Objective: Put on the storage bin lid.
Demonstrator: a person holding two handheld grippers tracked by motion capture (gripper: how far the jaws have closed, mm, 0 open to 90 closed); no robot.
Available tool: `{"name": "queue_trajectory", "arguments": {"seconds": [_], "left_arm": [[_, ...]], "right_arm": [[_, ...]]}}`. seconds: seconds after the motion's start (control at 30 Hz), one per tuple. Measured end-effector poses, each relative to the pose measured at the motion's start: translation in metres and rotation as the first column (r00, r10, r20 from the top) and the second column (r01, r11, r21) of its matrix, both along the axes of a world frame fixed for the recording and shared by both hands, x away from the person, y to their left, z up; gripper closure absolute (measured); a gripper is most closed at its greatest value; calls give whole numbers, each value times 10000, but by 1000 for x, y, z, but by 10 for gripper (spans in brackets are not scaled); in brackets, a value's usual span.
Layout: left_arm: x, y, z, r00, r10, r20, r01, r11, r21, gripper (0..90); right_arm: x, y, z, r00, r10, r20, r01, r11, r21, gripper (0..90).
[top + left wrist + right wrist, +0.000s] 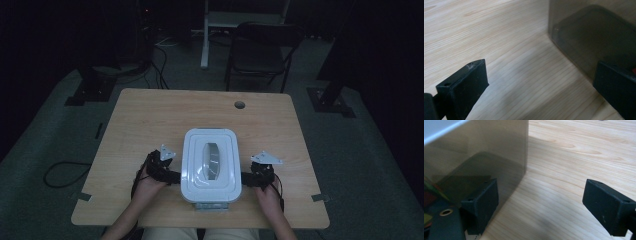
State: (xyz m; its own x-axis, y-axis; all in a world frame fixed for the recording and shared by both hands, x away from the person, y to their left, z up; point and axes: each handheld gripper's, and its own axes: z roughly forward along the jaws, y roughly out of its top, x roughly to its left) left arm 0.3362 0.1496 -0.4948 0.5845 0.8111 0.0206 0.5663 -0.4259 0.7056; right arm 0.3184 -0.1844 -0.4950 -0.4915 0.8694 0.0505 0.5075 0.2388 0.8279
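Note:
A white-lidded storage box (210,165) with an oval recessed handle (212,160) stands on the wooden table (150,120), near the front edge. My left gripper (172,175) sits low at the box's left side and my right gripper (247,179) at its right side. In the left gripper view the jaws stand wide apart (540,72) over bare wood, with the right jaw close to the smoky translucent box wall (594,37). In the right gripper view the jaws (540,190) are also wide apart, and the left jaw lies along the box wall (474,152). Nothing is held between either pair.
The table has a round cable hole (240,105) near its far edge. A dark folding chair (260,50) stands behind the table, and a black cable (60,172) loops on the floor at the left. Bare wood lies on both sides of the box.

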Motion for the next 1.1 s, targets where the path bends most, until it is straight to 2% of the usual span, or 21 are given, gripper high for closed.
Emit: {"name": "queue_trajectory", "arguments": {"seconds": [0.13,0.23,0.33,0.43,0.57,0.6,0.67,0.73,0.9,0.93,1.1], "left_arm": [[1,-8,0,9999,-150,30,150,9999,49,5],[4,-10,-1,9999,-157,-31,156,9998,-90,5],[6,-12,-3,9998,-196,-49,196,9998,36,5],[7,-13,-3,9997,-249,-45,250,9996,102,5],[8,-9,-5,9993,-358,130,362,9987,-370,5],[9,-7,-6,9985,-444,308,456,9982,-390,5],[9,-6,-7,9979,-502,410,521,9975,-470,5],[10,-3,-7,9973,-552,479,583,9962,-642,5],[12,0,-7,9977,-462,497,500,9957,-775,5],[13,3,-8,9982,-314,502,347,9972,-659,5],[13,14,-9,9991,-42,431,75,9970,-773,5]], "right_arm": [[5,-8,1,10000,-41,-31,40,9999,-137,133],[5,-12,1,9999,-136,-53,136,9998,-109,133],[4,-14,-1,9998,-175,-55,175,9998,34,133],[3,-15,-3,9998,-188,-91,188,9998,-18,128],[2,-16,-4,9997,-228,11,228,9997,-31,122],[1,-16,-4,9996,-268,23,268,9996,-59,122],[2,-17,-5,9993,-358,56,359,9992,-178,122],[1,-21,-6,9986,-533,28,533,9985,-102,122],[0,-25,-7,9980,-631,39,632,9980,-78,122],[0,-26,-7,9977,-672,52,672,9977,-99,122],[-4,-35,-10,9968,-794,8,794,9967,-176,122]]}}
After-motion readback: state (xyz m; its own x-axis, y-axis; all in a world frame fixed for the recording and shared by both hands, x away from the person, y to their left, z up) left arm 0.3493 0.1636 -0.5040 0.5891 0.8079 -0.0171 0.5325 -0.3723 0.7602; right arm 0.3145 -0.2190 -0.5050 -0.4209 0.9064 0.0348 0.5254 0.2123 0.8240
